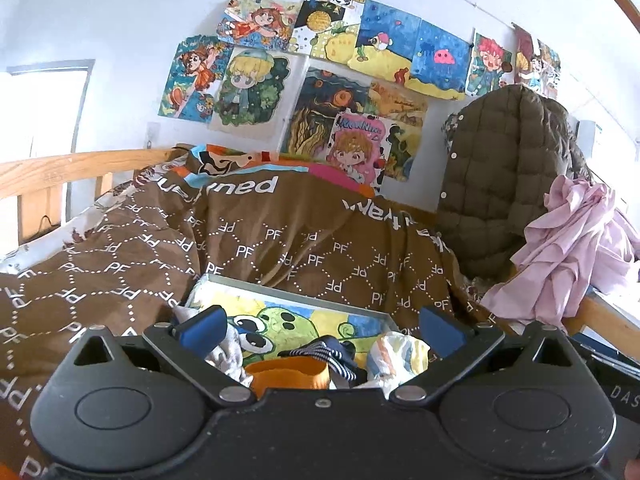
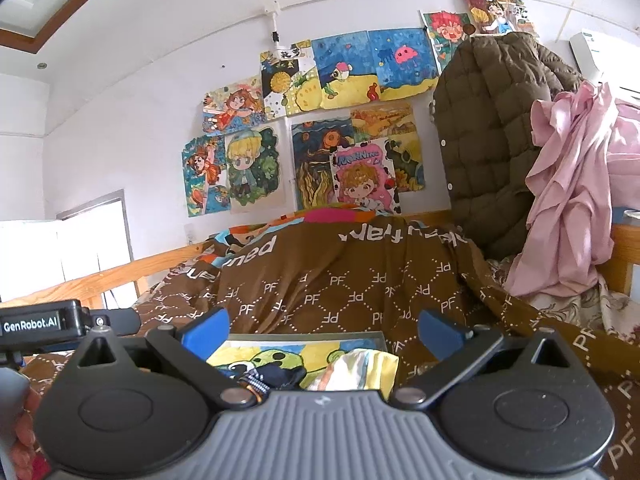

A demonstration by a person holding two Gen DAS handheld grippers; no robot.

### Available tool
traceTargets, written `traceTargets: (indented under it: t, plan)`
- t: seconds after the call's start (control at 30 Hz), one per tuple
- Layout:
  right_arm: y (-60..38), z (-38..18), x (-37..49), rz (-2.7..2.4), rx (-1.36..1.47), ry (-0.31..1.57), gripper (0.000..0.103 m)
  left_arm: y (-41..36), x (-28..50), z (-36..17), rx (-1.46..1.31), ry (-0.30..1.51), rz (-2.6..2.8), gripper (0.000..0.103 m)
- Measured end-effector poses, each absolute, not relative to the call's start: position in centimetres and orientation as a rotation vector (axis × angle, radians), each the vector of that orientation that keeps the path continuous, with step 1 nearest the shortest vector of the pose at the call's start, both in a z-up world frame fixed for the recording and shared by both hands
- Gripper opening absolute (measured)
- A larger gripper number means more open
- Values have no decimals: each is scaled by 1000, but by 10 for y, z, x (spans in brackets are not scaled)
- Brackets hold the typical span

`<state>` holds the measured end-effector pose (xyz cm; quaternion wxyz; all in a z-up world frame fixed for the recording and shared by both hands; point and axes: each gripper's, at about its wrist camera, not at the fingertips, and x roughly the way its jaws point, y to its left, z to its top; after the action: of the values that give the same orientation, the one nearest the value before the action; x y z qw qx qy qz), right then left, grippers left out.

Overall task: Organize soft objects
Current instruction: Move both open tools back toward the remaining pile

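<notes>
My left gripper (image 1: 322, 322) hangs with its blue-padded fingers (image 1: 206, 322) spread wide, holding nothing. My right gripper (image 2: 324, 326) is likewise parted and bare. Below both lies a shallow metal-rimmed tray (image 1: 296, 294) with a green cartoon frog painted on its floor, resting on the brown quilt printed with white "PF" letters (image 1: 280, 240). Inside the tray sit the soft things: a grey-white crumpled cloth (image 1: 230, 354) at the left, an orange fabric piece (image 1: 288, 372), a navy striped sock (image 1: 324, 354) in the middle, and a white bundle with yellow and blue patches (image 1: 396, 354) at the right.
</notes>
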<state>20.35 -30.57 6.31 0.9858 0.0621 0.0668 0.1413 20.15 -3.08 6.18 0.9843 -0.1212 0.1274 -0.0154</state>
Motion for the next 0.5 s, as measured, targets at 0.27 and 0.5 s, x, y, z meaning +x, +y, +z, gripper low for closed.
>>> traceTargets:
  t: [0.27, 0.5]
  plan:
    - [-306, 60, 169, 274, 127, 152, 103, -29, 160, 55, -229, 238, -26, 102]
    - [-306, 55, 146, 269, 127, 178, 103, -24, 136, 49, -224, 247, -13, 102]
